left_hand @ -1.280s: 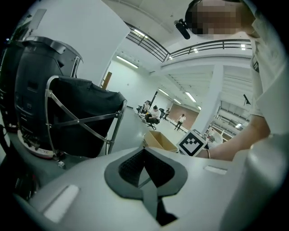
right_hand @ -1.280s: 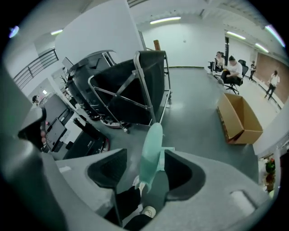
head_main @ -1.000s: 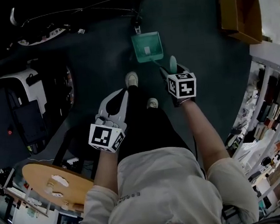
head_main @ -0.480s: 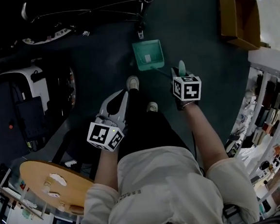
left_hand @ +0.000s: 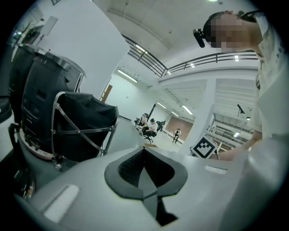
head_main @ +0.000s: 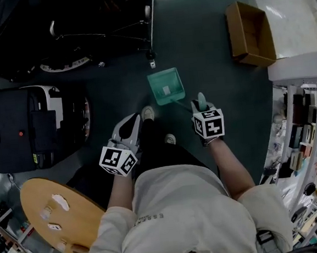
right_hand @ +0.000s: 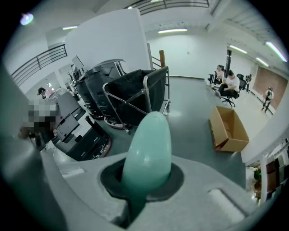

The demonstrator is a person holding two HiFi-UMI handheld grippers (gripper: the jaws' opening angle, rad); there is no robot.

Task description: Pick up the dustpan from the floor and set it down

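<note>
The head view looks from above the person steeply down on the floor point(head_main: 212, 47). The person's shirt fills its lower part, and the left tool point(head_main: 133, 121) and the right tool point(head_main: 202, 104) are seen from behind and above. The left gripper view sits very near behind its own jaws and faces almost level across the hall. The right gripper view sits equally near, so that the handle of the dustpan point(right_hand: 146, 149) fills its middle, and it faces slanted down. All three views share the black folding cart point(head_main: 106, 37). The cardboard box point(head_main: 249, 32) shows in the head view and in the right gripper view. Both gripper views reach the seated people point(left_hand: 149, 126) at the far end of the hall.
</note>
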